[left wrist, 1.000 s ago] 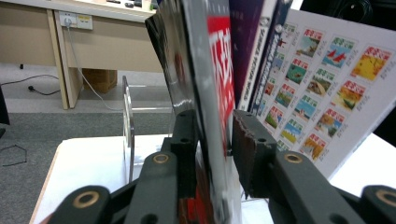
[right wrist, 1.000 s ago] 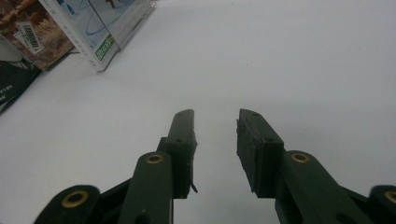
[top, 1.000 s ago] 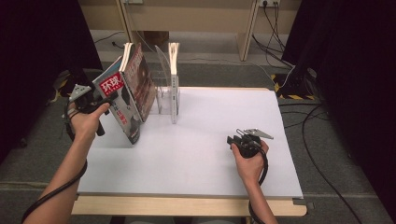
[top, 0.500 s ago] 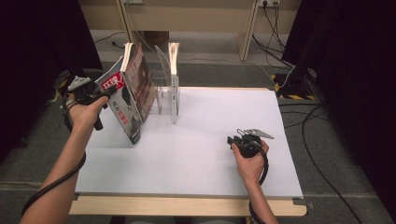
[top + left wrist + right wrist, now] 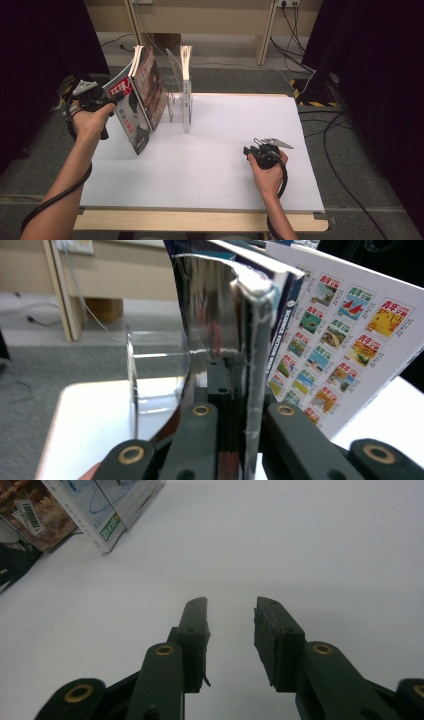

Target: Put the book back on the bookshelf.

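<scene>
My left gripper [image 5: 111,100] is shut on the edge of a magazine [image 5: 131,114] with a red title block, held tilted at the table's left side. In the left gripper view the jaws clamp the worn spine of the magazine [image 5: 240,340], with my left gripper [image 5: 235,412] tight around it. A second magazine [image 5: 150,86] leans against a clear acrylic rack [image 5: 174,95]. A thin white book [image 5: 186,85] stands upright in the rack. My right gripper [image 5: 250,150] rests on the table at the right, open, and nothing lies between the jaws of my right gripper [image 5: 230,617].
The white table [image 5: 210,175] ends in a wooden front edge. A page of small colourful covers [image 5: 345,335] stands right of the held magazine, and a clear divider [image 5: 155,375] left of it. Magazine corners [image 5: 107,510] lie far ahead of the right gripper. Cables [image 5: 330,130] run over the floor.
The left hand has shifted slightly at the magazine's edge, first left and up, then back. The magazine stays tilted in about the same place. The right gripper has not moved.
</scene>
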